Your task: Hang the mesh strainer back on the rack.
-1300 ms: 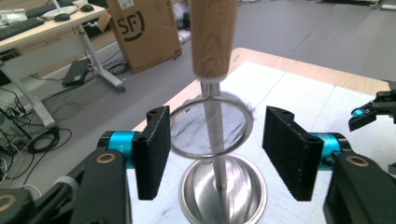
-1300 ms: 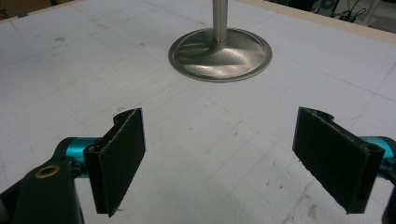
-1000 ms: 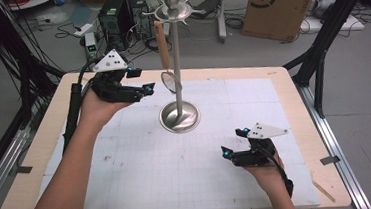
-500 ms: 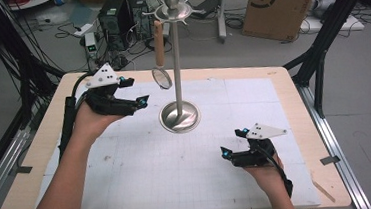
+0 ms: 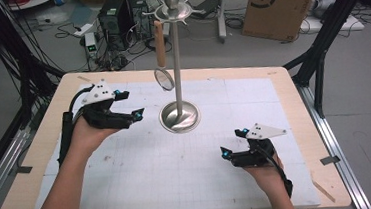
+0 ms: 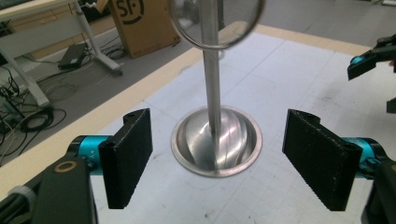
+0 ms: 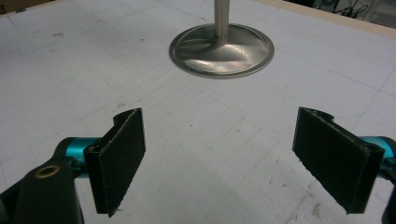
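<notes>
A steel stand (image 5: 179, 116) with a round base and a tall pole rises at the middle of the white mat. From a hook near its top hangs a small strainer (image 5: 163, 79) with a wooden handle (image 5: 159, 36). My left gripper (image 5: 129, 105) is open, held above the mat left of the stand, apart from it. In the left gripper view the wide-apart jaws (image 6: 217, 163) frame the stand's base (image 6: 215, 140), with the strainer's ring (image 6: 215, 21) above. My right gripper (image 5: 233, 142) rests low at the front right, open and empty; its view (image 7: 219, 158) faces the base (image 7: 222, 49).
The gridded white mat (image 5: 190, 184) covers a wooden table (image 5: 36, 151). Black frame posts (image 5: 319, 49) stand at the table's corners. On the floor behind are a cardboard box (image 5: 278, 2), a computer case (image 5: 116, 14) and loose cables.
My left gripper has drawn back from the strainer, moving left and toward the person with its jaws open. The strainer stays hanging on the stand. The right gripper has not moved.
</notes>
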Available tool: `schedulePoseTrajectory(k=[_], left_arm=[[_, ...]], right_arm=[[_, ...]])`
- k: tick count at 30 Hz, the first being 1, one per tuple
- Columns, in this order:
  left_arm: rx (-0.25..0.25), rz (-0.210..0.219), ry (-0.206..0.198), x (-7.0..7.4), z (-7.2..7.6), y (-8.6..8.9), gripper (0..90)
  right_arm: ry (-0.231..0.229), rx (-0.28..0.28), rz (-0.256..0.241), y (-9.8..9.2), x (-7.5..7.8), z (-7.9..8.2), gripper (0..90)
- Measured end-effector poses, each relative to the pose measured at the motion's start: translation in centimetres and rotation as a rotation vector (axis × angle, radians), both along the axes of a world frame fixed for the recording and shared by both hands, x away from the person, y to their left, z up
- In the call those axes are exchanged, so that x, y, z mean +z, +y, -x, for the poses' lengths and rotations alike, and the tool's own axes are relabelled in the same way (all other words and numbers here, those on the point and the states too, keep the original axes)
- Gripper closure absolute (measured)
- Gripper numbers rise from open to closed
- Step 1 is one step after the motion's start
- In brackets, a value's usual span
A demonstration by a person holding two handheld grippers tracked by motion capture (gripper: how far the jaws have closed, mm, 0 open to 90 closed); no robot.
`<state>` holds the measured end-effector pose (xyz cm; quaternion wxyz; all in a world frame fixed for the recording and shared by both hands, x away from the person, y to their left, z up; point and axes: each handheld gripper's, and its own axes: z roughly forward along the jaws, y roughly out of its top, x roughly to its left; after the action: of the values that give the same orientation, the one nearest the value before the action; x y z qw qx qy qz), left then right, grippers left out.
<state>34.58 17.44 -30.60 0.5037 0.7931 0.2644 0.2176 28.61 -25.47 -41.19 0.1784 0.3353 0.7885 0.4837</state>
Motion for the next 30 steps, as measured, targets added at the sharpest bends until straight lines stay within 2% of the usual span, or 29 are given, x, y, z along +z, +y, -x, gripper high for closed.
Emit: schedulePoseTrajectory(k=[16, 26, 30], left_arm=[[-0.008, 0.018, 0.043, -3.7, 1.5, 1.3, 21.1], [-0.017, 0.023, 0.034, -5.5, 2.5, 1.7, 19.9], [-0.015, 0.013, 0.026, -6.1, 3.0, 1.8, 19.6]], right_arm=[[-0.001, -0.003, 0.001, -0.1, -0.1, 0.0, 16.1], [0.009, -0.006, 0.002, -0.1, -0.1, 0.0, 16.1], [0.006, -0.007, 0.003, -0.1, -0.1, 0.0, 16.1]])
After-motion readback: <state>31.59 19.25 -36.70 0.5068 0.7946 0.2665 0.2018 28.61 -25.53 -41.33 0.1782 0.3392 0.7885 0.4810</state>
